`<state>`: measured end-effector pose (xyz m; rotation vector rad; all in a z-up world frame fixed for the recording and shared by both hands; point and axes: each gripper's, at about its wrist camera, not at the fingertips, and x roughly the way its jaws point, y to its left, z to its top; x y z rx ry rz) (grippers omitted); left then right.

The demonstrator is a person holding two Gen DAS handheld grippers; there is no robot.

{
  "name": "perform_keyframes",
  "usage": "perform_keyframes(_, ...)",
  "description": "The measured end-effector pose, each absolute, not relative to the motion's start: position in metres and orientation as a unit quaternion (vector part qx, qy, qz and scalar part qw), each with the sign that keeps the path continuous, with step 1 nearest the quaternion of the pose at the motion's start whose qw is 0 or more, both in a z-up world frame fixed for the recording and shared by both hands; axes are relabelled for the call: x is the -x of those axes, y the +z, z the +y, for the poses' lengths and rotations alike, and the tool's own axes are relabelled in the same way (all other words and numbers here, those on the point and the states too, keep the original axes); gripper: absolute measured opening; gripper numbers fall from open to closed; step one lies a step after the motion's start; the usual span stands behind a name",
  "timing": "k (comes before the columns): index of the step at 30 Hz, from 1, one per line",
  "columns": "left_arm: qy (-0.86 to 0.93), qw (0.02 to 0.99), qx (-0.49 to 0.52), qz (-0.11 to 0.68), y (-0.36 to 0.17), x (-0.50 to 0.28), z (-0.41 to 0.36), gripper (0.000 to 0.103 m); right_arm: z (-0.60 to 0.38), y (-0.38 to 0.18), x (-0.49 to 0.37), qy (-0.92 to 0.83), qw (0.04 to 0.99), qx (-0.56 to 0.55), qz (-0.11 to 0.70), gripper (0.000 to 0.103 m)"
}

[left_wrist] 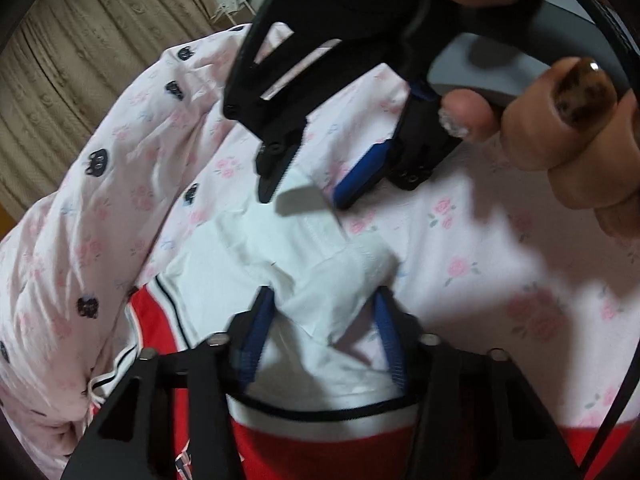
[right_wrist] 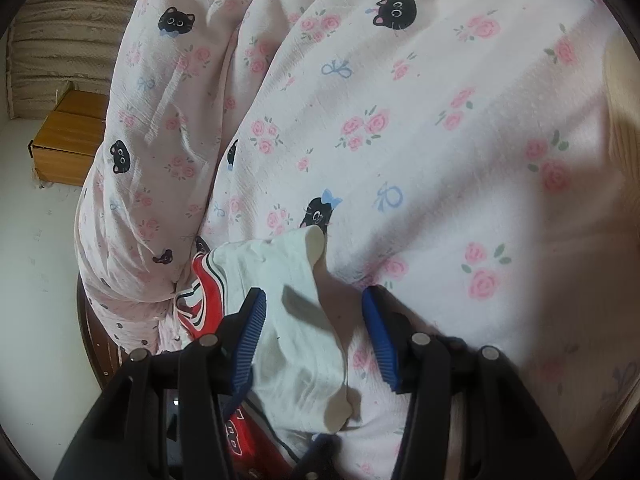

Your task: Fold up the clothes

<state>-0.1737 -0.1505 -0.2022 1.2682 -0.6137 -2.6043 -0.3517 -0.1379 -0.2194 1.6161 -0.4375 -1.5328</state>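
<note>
A white garment (left_wrist: 280, 248) with red panels and black-and-white striped trim lies crumpled on a pink floral quilt. My left gripper (left_wrist: 322, 320) is open, low over the garment, with a raised fold of white cloth between its blue pads. My right gripper (left_wrist: 306, 188) faces it from the far side, open, its tips just above the white cloth. In the right wrist view the right gripper (right_wrist: 314, 308) stands open over a white sleeve-like part of the garment (right_wrist: 296, 320), which lies by the left finger. Red trim (right_wrist: 204, 292) shows at the left.
The quilt (right_wrist: 400, 120), printed with roses and black cat faces, covers the bed and bulges up at the left. A hand with painted nails (left_wrist: 580, 120) holds the right gripper. A wooden box (right_wrist: 68, 144) sits on the pale floor (right_wrist: 36, 260) beside beige curtains (left_wrist: 80, 40).
</note>
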Motion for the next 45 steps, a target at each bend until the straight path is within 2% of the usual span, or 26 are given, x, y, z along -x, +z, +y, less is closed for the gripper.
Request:
perform_keyframes(4,-0.882,0.074,-0.417,-0.209,-0.204,0.172,-0.144,0.018,-0.134,-0.219,0.355,-0.608,0.423,-0.646,-0.185,0.052)
perform_keyframes(8,-0.891,0.069,-0.405,-0.195,-0.200,0.169,-0.147,0.014,-0.127,-0.216,0.359,-0.609,0.419,-0.642,-0.203,0.052)
perform_keyframes(15,-0.921,0.046,-0.378,-0.084,-0.182,0.165,-0.169,0.009,-0.125,-0.212,0.362,-0.608,0.422,-0.640,-0.205,0.053)
perform_keyframes(19,-0.929,0.038,-0.366,-0.046,-0.177,0.162,-0.179,0.009,-0.124,-0.210,0.361,-0.605,0.424,-0.640,-0.209,0.053)
perform_keyframes(29,-0.937,0.052,-0.344,-0.024,-0.170,0.155,-0.190,0.009,-0.128,-0.218,0.352,-0.554,0.443,-0.680,-0.187,0.053)
perform_keyframes(32,-0.938,0.048,-0.342,-0.021,-0.168,0.153,-0.190,0.009,-0.133,-0.222,0.347,-0.540,0.450,-0.686,-0.188,0.061)
perform_keyframes(39,-0.936,0.046,-0.347,-0.024,-0.171,0.150,-0.189,0.009,-0.145,-0.226,0.343,-0.539,0.460,-0.672,-0.216,0.060)
perform_keyframes(41,-0.934,0.048,-0.353,-0.028,-0.173,0.149,-0.188,0.009,-0.147,-0.227,0.343,-0.543,0.460,-0.667,-0.220,0.050)
perform_keyframes(45,-0.933,0.047,-0.356,-0.033,-0.176,0.148,-0.184,0.009,-0.148,-0.226,0.343,-0.550,0.457,-0.666,-0.212,0.010)
